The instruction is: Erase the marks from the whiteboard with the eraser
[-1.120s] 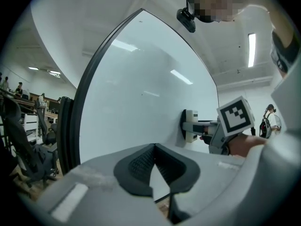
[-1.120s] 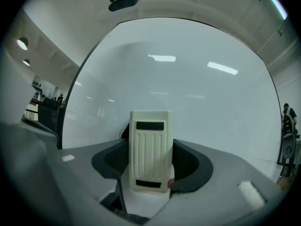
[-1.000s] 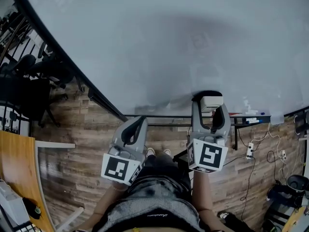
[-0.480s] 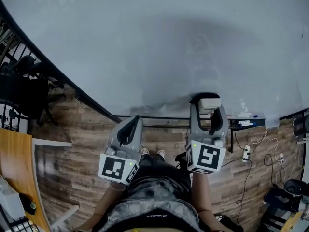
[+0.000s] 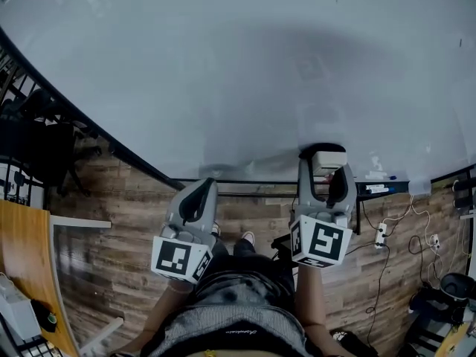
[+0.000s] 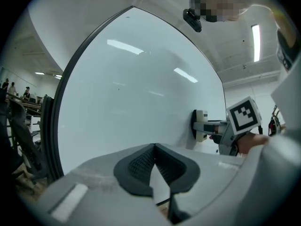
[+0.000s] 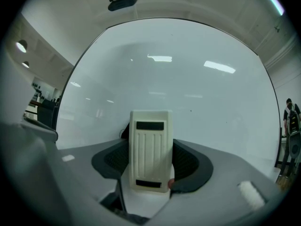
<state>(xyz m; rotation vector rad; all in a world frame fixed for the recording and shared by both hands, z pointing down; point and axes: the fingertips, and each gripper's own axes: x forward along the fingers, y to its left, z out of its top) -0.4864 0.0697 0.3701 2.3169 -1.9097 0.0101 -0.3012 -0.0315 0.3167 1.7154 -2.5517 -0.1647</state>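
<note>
The whiteboard (image 5: pixel 223 65) fills most of the head view, with only faint grey smudges (image 5: pixel 311 68) on it. The cream eraser (image 5: pixel 327 157) lies flat against the board's lower part, and my right gripper (image 5: pixel 323 171) is shut on it. In the right gripper view the eraser (image 7: pixel 149 140) stands upright between the jaws of the right gripper (image 7: pixel 151 163), against the board (image 7: pixel 197 93). My left gripper (image 5: pixel 206 186) hangs lower left, off the board, shut and empty. From the left gripper (image 6: pixel 154 146) view, the eraser (image 6: pixel 201 125) presses on the board (image 6: pixel 131 102).
A ledge with markers (image 5: pixel 381 188) runs under the board's bottom edge. A power strip and cables (image 5: pixel 384 233) lie on the wooden floor at right. Dark chairs (image 5: pixel 37 151) and a wooden desk (image 5: pixel 22 266) stand at left. The person's legs are below.
The right gripper and eraser shifted slightly right along the board's lower part. The left gripper drifted a little left. Both stay shut.
</note>
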